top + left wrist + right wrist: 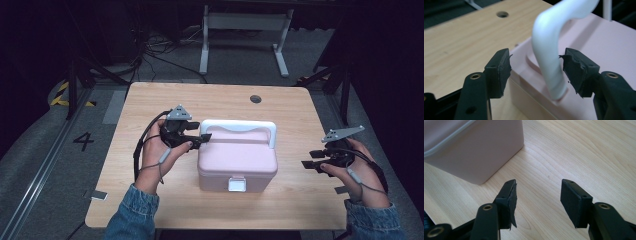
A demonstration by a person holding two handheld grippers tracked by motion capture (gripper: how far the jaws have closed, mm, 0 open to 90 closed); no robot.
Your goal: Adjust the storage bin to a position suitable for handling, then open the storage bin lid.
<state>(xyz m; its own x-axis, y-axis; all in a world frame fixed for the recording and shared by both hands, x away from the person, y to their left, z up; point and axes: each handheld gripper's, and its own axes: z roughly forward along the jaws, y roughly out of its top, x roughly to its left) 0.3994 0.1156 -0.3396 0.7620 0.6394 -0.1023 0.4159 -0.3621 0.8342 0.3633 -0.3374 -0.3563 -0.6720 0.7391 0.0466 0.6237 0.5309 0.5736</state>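
The pink box [237, 160] sat at the table's [150, 200] centre, lid down and front latch [237, 184] apparently fastened. The left tongs [199, 138], at the box's ten o'clock, stood released around the white handle's [549, 62] left leg, pads clear of it. The right tongs [312, 160], at three o'clock, waited released and empty. Gripping the handle and any lifting or opening seemingly remained.

A lab or recording studio, by the look of it: a lone wooden table [165, 210] stands on grey carpet among black curtains. Loose cables [160, 52] trail across the floor (hazard tape [62, 95] and a painted "4" [83, 141] too), beside a white desk frame [245, 35].
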